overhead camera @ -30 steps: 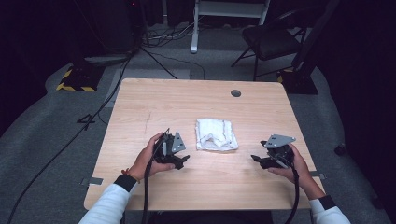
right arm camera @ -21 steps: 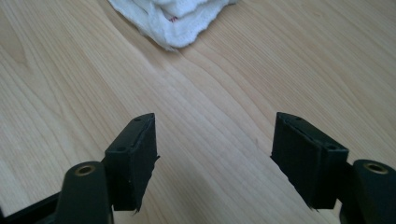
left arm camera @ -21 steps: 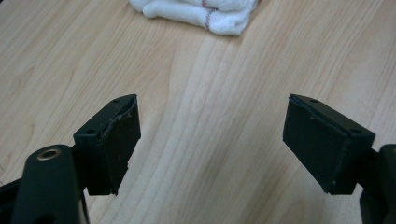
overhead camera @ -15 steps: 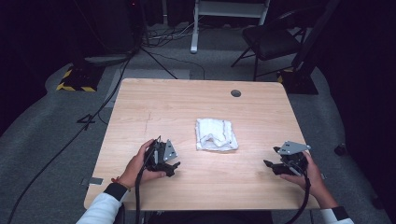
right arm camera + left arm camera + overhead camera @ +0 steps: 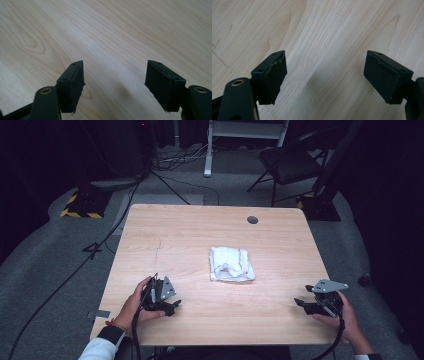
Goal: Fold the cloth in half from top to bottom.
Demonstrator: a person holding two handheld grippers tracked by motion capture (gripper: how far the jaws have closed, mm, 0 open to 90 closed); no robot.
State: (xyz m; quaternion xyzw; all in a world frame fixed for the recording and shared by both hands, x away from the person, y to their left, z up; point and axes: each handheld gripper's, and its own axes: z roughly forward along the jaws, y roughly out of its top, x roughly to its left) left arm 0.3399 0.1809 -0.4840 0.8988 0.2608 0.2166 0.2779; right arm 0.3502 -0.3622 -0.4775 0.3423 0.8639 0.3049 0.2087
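Table [image 5: 180, 240] first, since it's the biggest thing here: light wood top, with grey carpet all round it and a small dark round cap [image 5: 252, 220] set in near the far edge. Next down in size is the white towel [image 5: 230, 264], folded into a lumpy rectangle and lying flat a bit right of the table's middle, touching neither tool. Then the tools themselves. The left gripper [image 5: 172, 306] sits low over the near left part of the table, held in the person's left hand [image 5: 136, 301], well apart from the towel. In the left gripper view its jaws stand wide apart with nothing but bare wood grain between them. The right gripper [image 5: 301, 303] is out by the near right corner in the right hand [image 5: 345, 317], also well clear of the towel, and the right gripper view shows the same deal: jaws spread wide, plain tabletop in the gap.
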